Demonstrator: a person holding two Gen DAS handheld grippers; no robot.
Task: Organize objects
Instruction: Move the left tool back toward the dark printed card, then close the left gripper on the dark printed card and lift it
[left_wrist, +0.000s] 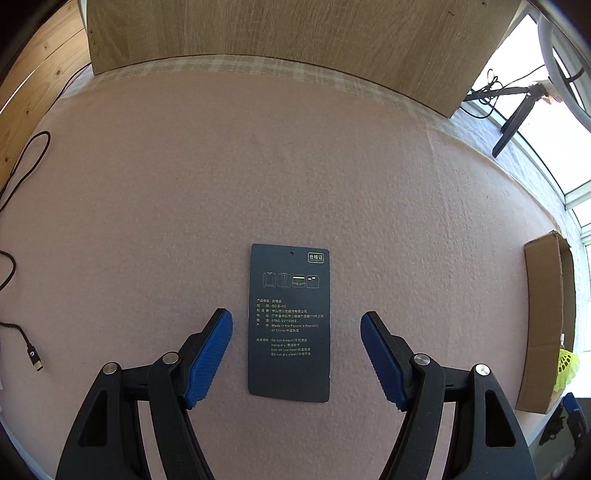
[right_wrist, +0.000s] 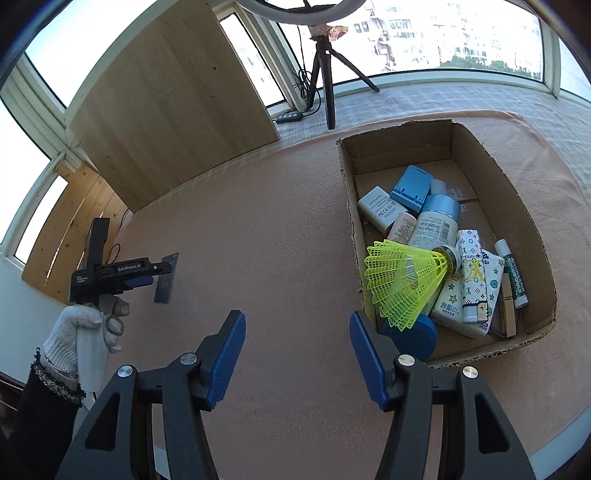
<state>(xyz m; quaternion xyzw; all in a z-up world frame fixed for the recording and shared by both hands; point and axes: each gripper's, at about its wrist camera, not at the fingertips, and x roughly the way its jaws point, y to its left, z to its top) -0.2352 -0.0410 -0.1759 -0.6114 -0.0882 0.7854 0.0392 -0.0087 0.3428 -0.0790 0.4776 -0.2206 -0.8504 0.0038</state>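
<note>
The small white print on the dark blue cardboard garment tag (left_wrist: 289, 323) is too tiny to be read, and the brown cardboard box (left_wrist: 543, 321) gets cropped by the frame edge.

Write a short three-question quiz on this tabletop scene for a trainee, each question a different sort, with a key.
1. True or false: the dark garment tag already lies inside the cardboard box.
2. Multiple choice: the yellow shuttlecock is A) on the pink cloth beside the box, B) in the box on top of other items, C) between the fingers of the right gripper.
3. Fill in: the left gripper has its fingers ____ on either side of the tag.

Key: 1 false, it lies flat on the pink cloth; 2 B; 3 open.
</note>
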